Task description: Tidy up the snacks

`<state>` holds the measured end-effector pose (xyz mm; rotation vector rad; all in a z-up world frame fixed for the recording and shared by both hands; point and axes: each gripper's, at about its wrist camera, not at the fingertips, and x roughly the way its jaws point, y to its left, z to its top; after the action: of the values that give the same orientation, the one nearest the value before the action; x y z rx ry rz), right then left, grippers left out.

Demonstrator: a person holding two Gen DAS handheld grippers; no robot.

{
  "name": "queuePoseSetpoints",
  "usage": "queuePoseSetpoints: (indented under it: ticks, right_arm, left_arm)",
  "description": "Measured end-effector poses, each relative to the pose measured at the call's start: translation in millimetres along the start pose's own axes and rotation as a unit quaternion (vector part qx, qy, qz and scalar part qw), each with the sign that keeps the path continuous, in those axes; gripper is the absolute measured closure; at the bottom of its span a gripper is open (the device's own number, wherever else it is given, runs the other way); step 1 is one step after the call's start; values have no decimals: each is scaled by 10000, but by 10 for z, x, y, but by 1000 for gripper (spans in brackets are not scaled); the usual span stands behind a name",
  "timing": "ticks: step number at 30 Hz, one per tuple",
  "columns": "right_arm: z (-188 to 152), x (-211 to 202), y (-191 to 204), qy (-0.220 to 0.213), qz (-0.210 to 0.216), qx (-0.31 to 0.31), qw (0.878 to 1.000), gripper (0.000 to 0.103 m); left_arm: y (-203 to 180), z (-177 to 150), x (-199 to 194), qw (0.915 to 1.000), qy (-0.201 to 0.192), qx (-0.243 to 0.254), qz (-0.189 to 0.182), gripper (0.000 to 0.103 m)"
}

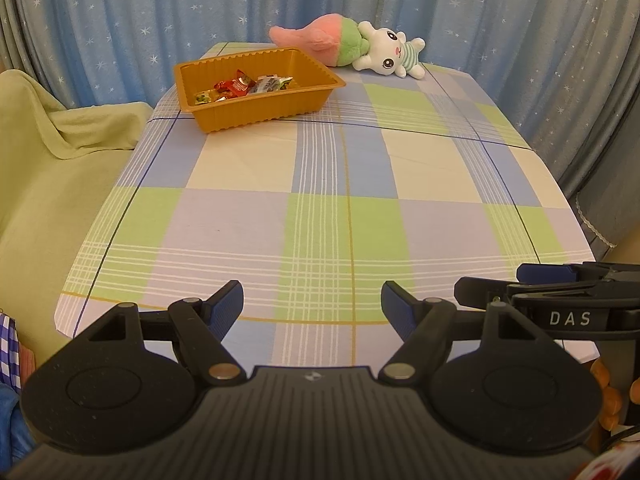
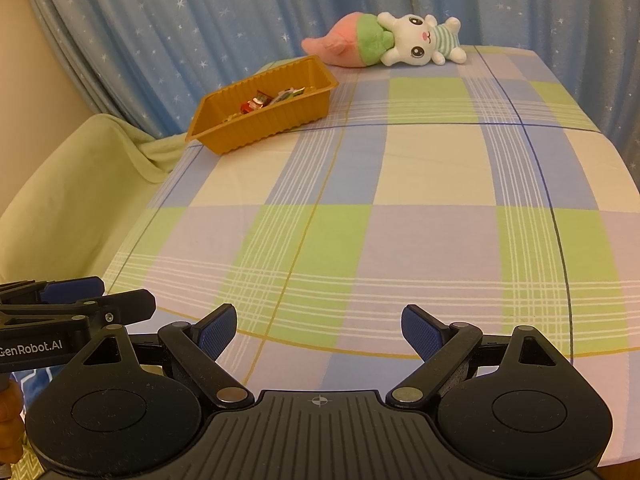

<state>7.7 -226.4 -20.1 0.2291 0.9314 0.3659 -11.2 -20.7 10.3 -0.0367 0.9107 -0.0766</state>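
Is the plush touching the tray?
Apart. In the right wrist view a strip of tablecloth shows between the plush and the tray rim; the left wrist view makes them overlap, but only by perspective.

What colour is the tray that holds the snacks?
Orange-brown tray; the left wrist view shows it best.

The left gripper (image 1: 312, 304) is held over the near edge of the table (image 1: 360, 184), tilted down toward it. Its two blue pads (image 1: 228, 304) stand wide apart with nothing between them. The right gripper (image 2: 318, 326) is just beside it, over the same near edge, tilted down the same way. Its jaws are spread wide too, and they hold nothing. Neither gripper touches the table.
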Motion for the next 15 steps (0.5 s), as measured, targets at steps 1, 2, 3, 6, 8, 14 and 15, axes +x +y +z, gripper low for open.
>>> queuePoseSetpoints:
  ticks: [1, 2, 3, 6, 8, 14, 15]
  right_arm:
    - [0, -2, 3, 0, 0, 4, 10000, 14]
    - [0, 0, 1, 1, 1, 2, 10000, 14]
    - [0, 0, 4, 0, -1, 3, 10000, 14]
    - [-1, 2, 10, 0, -5, 5, 10000, 14]
    - [0, 2, 10, -1, -3, 2, 10000, 14]
    - [1, 6, 11, 1, -9, 4, 10000, 14]
    - [2, 6, 11, 0, -9, 4, 10000, 14]
  left_arm:
    - [10, 3, -1, 10000, -3, -4, 1, 29]
    - [18, 8, -2, 10000, -6, -11, 1, 29]
    - [31, 13, -3, 10000, -6, -17, 2, 29]
    - [33, 12, -4, 10000, -6, -15, -1, 29]
    - [32, 11, -3, 10000, -6, -16, -3, 29]
    - [48, 22, -9, 10000, -15, -18, 0, 29]
    - [49, 22, -8, 10000, -15, -18, 0, 29]
